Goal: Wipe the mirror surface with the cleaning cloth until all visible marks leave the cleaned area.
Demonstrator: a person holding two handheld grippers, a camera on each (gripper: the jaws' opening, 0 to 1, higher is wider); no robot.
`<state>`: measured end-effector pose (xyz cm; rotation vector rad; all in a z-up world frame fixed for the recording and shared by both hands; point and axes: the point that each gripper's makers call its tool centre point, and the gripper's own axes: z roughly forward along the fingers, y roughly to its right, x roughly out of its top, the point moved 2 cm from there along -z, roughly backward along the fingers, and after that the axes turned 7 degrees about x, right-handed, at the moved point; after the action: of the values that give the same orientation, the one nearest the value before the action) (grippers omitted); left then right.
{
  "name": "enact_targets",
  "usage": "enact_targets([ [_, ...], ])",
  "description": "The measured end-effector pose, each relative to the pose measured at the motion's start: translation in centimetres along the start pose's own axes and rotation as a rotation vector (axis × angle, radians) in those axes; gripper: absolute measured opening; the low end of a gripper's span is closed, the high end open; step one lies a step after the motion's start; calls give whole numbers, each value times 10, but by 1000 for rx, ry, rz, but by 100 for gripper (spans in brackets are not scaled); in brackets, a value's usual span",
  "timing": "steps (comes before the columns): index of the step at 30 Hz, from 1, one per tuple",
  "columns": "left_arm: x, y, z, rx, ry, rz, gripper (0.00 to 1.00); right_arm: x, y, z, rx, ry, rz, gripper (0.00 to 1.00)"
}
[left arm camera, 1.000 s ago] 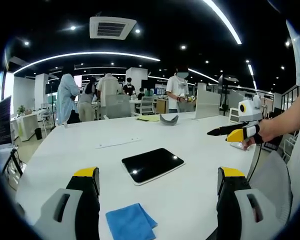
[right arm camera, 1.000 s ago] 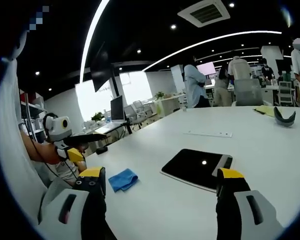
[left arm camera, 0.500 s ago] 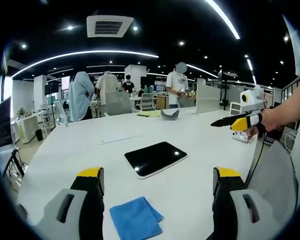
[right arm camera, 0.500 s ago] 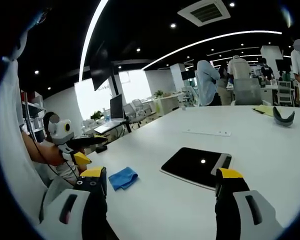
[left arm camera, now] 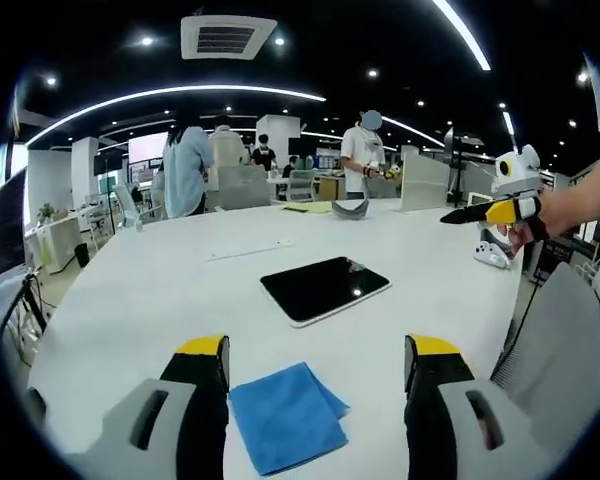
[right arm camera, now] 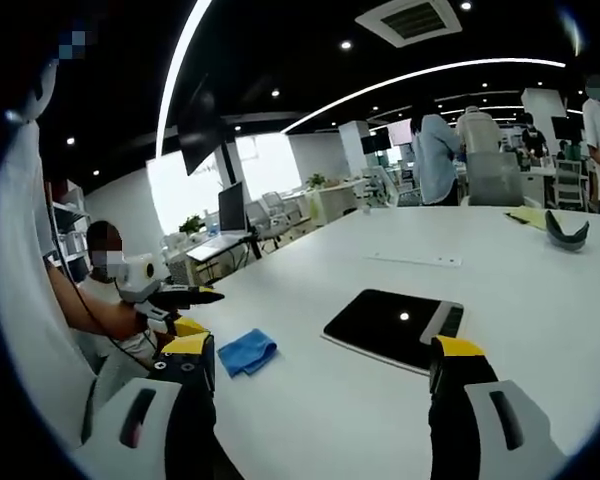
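In the left gripper view, our left gripper hangs low over the white desk with its two fingers spread wide and nothing between them. The blue cleaning cloth lies crumpled on the desk right between those fingers, near the desk's close edge. A little farther in lies the mirror, a dark flat slab with a pale rim, apart from the cloth. To the right, our right gripper is held up in a hand above the desk's edge, and its fingers look pressed together. Far back, people stand around other desks. In the right gripper view, the left gripper shows at the left, held in a hand, just past the cloth. The cloth sits near the desk's edge, and the mirror lies to its right, not touching it. The right gripper has its own fingers wide apart and holds nothing.
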<state>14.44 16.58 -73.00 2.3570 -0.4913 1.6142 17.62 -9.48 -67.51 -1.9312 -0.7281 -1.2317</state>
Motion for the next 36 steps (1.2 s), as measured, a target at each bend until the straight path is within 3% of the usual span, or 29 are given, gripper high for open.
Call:
enact_targets([
  [13,-37,-13,11,0,-56,41,52,-3,-2,-2,-17,-21,8,88],
  [21,-63,-16,22,-5,-109,54,51,-4,-3,-4,-27,-38,9,88],
  [26,-74,-16,25,-6,-133,56,44,-5,-5,-3,-27,-47,12,87],
  [36,-80,-20,34,-5,-142,11,36,-6,-6,-1,-33,-59,17,87],
])
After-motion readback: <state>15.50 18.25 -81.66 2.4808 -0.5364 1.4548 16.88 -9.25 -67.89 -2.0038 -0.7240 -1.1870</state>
